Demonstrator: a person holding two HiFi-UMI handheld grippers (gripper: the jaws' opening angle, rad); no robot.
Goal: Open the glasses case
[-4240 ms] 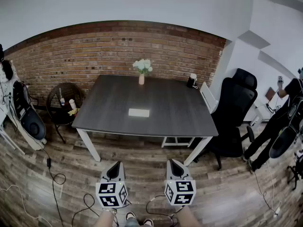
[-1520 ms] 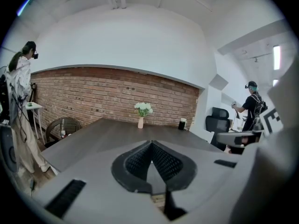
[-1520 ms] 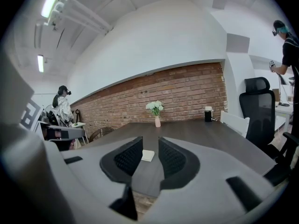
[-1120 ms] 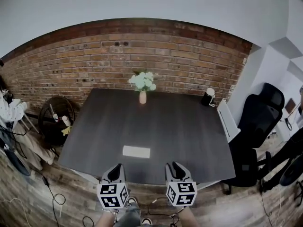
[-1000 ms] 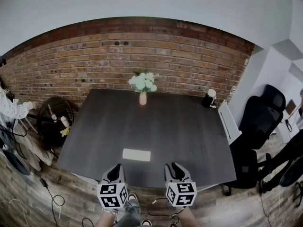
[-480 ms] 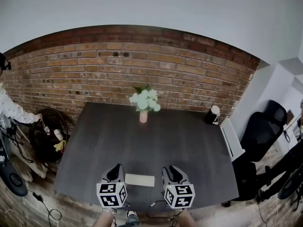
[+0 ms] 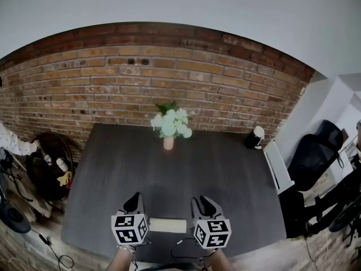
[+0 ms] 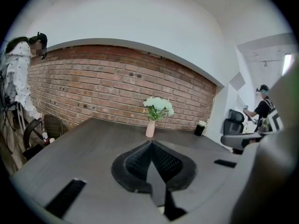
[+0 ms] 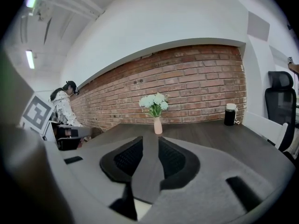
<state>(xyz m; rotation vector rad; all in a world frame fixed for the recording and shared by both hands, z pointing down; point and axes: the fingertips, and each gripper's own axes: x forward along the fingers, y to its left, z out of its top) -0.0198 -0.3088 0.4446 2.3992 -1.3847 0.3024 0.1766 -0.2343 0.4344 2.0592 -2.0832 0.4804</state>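
Observation:
A pale, flat glasses case [image 7: 167, 225] lies closed on the dark table [image 7: 169, 174] near its front edge. My two grippers hover over that edge, one on each side of the case, neither touching it. The left gripper [image 7: 133, 199] is just left of the case. In the left gripper view its pads meet at the tips [image 8: 150, 142] and hold nothing. The right gripper [image 7: 201, 201] is just right of the case. In the right gripper view a strip of table shows between its pads [image 9: 150, 136], so its jaws stand open and empty. Both point toward the far wall.
A pink vase of white flowers [image 7: 168, 141] stands at the table's far middle, a black cup with a white lid [image 7: 256, 136] at the far right corner. An office chair [image 7: 313, 162] is at the right, a round side table [image 7: 49, 171] and a person's sleeve at the left.
Both grippers have moved forward from the floor side to above the table's front edge. They now flank the case, which sat ahead of them before. The table looks nearer.

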